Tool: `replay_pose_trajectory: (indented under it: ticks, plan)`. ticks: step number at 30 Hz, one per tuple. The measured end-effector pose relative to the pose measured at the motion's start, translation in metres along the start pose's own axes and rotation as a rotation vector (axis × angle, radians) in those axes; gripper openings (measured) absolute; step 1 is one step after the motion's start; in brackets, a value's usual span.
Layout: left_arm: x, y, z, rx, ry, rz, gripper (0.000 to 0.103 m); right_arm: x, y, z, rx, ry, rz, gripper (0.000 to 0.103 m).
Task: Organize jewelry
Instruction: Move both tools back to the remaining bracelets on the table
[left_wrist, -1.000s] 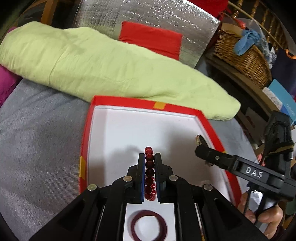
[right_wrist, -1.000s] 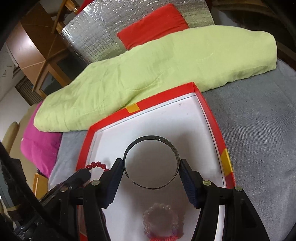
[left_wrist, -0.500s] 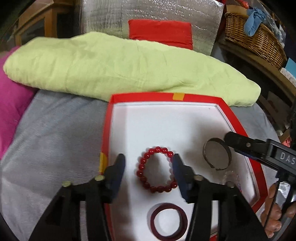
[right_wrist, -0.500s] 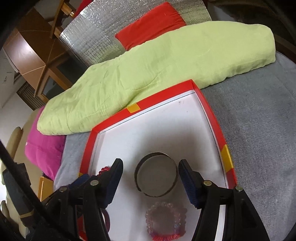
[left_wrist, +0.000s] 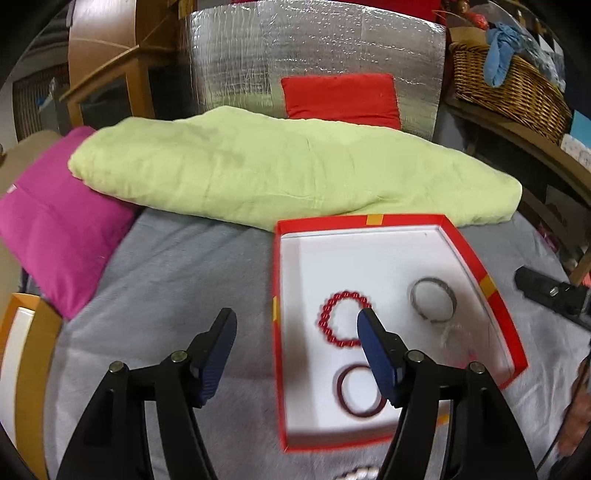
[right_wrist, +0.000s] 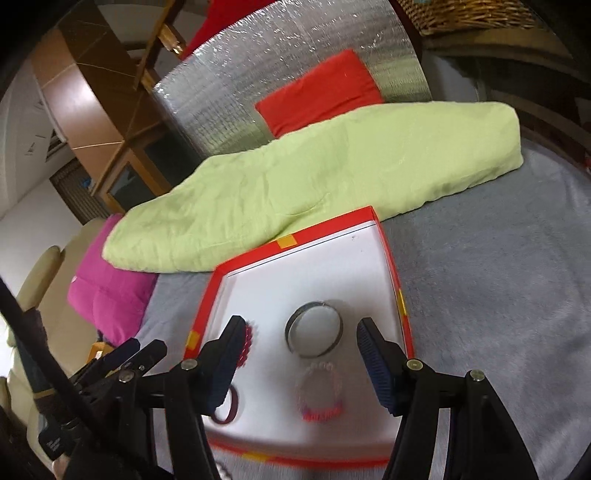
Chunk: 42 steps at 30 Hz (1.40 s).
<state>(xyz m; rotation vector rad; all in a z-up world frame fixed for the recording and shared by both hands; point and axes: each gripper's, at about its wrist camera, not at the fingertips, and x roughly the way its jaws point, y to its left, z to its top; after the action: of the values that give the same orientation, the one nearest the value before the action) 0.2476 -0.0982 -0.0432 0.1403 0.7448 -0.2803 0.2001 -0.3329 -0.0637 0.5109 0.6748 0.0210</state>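
A red-rimmed box lid (left_wrist: 469, 254) (right_wrist: 218, 291) with a white floor lies on the grey cloth. In it lie a red bead bracelet (left_wrist: 341, 319) (right_wrist: 246, 345), a silver bangle (left_wrist: 433, 304) (right_wrist: 314, 334), a dark red ring bangle (left_wrist: 360, 393) (right_wrist: 225, 406) and a clear and pink bead bracelet (right_wrist: 318, 393) (left_wrist: 456, 341). My left gripper (left_wrist: 295, 332) is open and empty, above the lid's left rim. My right gripper (right_wrist: 299, 341) is open and empty, above the silver bangle. It also shows at the right edge of the left wrist view (left_wrist: 550, 295).
A long light green pillow (left_wrist: 280, 170) (right_wrist: 314, 192) lies behind the lid. A magenta cushion (left_wrist: 55, 225) (right_wrist: 107, 291) is at the left. A silver foil panel with a red cushion (left_wrist: 341, 98) stands behind. A wicker basket (left_wrist: 506, 88) is at the back right. White beads (left_wrist: 360, 473) lie at the bottom edge.
My left gripper opened and let go of the red bead bracelet, then drew back and left. My right gripper released the silver bangle into the lid and rose away.
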Motion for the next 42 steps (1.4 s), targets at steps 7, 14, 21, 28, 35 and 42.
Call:
replay_pose_trajectory:
  ticks: [7,14,21,28,35,42]
  plan:
    - [-0.020,0.013,-0.033,0.013,0.046,0.053,0.069,-0.035,0.002,-0.022,-0.010,0.013,0.044,0.064]
    - [-0.052,0.038,-0.073,-0.050,0.074,0.049,0.069,-0.049,0.012,-0.061,-0.027,0.111,0.083,0.061]
    - [-0.062,0.052,-0.107,-0.115,0.134,0.038,0.069,-0.028,0.043,-0.111,-0.125,0.275,0.124,0.045]
    - [-0.046,0.061,-0.109,-0.115,0.176,0.004,0.069,0.005,0.059,-0.132,-0.206,0.379,0.109,0.039]
    - [-0.046,0.065,-0.110,-0.089,0.179,-0.062,0.069,0.018,0.068,-0.143,-0.281,0.411,0.094,0.039]
    - [-0.048,0.053,-0.114,-0.014,0.188,-0.126,0.058,0.020,0.073,-0.148,-0.322,0.398,0.074,0.008]
